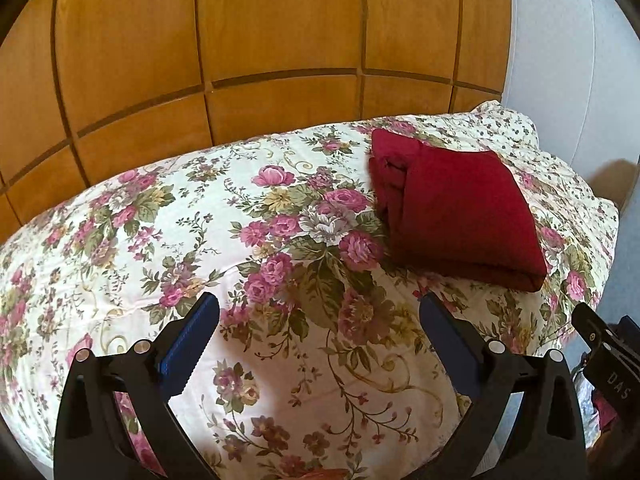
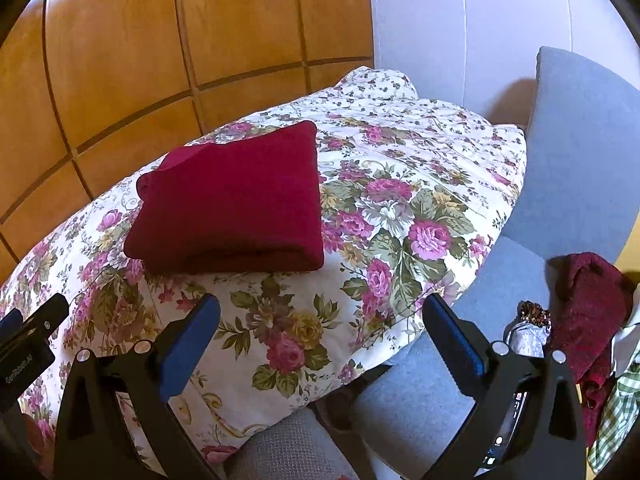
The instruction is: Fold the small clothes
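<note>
- A folded dark red garment (image 1: 460, 208) lies flat on a floral quilt (image 1: 200, 220), toward its far right part, near wooden panelling (image 1: 240, 40).
- The left claw (image 1: 320, 320) hovers over the quilt, jaws spread wide, holding nothing.
- The right claw (image 2: 320, 320) is likewise wide apart and empty.
- More clothes (image 2: 592, 320) are heaped on a grey chair (image 2: 580, 160) at right.

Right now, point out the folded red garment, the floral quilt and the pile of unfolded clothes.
folded red garment (image 2: 236, 200), right wrist view, middle of its top face.
floral quilt (image 1: 200, 240), left wrist view, bare patch left of the garment.
pile of unfolded clothes (image 2: 592, 312), right wrist view, the dark red piece.
</note>
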{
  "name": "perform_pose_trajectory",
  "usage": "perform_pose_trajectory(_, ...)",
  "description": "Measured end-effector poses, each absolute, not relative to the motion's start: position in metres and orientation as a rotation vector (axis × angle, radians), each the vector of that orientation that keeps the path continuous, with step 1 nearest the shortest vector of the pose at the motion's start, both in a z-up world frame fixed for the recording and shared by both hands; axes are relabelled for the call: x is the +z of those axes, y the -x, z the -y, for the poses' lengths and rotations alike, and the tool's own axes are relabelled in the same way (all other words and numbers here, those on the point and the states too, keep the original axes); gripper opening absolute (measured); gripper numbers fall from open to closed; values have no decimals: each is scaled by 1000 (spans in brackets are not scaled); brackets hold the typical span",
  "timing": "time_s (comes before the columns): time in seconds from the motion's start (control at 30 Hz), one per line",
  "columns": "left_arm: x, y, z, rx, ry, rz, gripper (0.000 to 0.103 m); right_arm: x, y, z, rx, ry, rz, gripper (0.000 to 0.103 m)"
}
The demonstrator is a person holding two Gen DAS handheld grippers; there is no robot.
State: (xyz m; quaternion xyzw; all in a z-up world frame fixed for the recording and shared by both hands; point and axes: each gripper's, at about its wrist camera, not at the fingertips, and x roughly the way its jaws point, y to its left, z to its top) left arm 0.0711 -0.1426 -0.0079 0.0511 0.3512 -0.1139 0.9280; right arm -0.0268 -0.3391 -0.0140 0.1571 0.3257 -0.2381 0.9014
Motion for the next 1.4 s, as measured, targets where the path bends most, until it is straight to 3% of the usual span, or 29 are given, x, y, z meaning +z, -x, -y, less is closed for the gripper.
perform_pose_trajectory(1.4, -10, -69, 145, -229, -112, -714, 99, -16, 24, 336, -471, -285, -681, 101)
